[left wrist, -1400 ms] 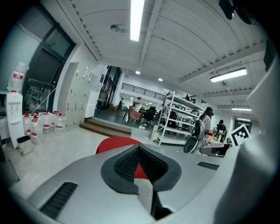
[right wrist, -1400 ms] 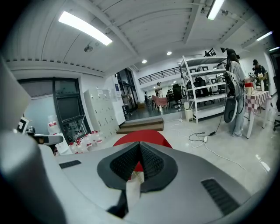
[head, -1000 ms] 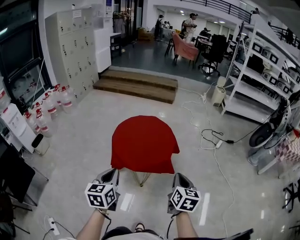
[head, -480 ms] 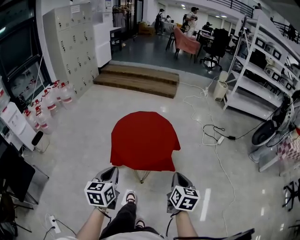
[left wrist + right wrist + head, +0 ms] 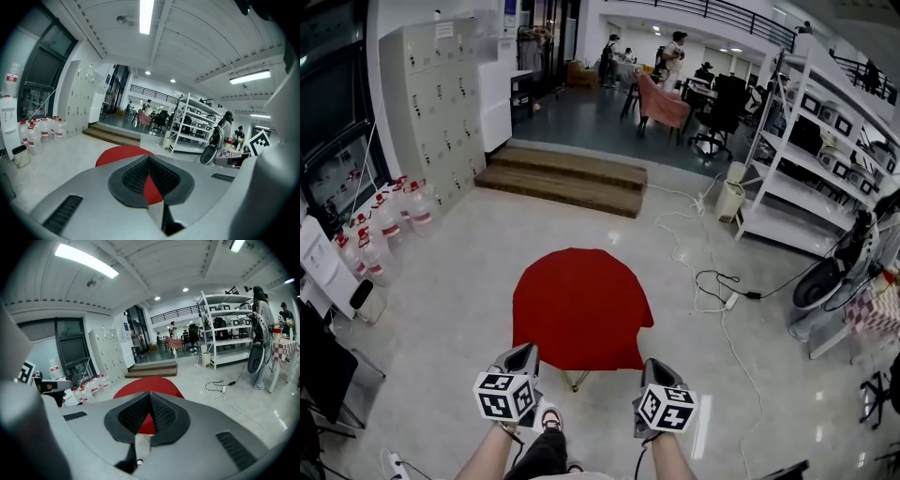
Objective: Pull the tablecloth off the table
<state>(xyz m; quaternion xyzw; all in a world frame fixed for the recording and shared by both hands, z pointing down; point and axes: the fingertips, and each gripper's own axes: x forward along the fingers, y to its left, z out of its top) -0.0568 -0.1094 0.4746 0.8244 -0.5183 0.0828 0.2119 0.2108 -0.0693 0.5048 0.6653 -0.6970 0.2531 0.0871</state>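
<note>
Two forearms reach out low from the bottom of the head view, level with each other and well apart. The left claw (image 5: 523,359) and the right claw (image 5: 656,370) both tip slightly downward, with their marker cubes facing up toward the camera. Each claw points at the near hem of the red tablecloth (image 5: 581,305). The cloth is draped over the small desk (image 5: 575,382), which stands on the pale floor (image 5: 459,309) just ahead, with only a leg of it showing below the hem.

In the left gripper view the ribbed pads (image 5: 132,177) meet at the tip with nothing pinched between them, and red cloth shows beyond. The right claw is the same: jaws closed together, empty, with the tablecloth straight ahead. A shoe (image 5: 549,418) sits between the two arms.
</note>
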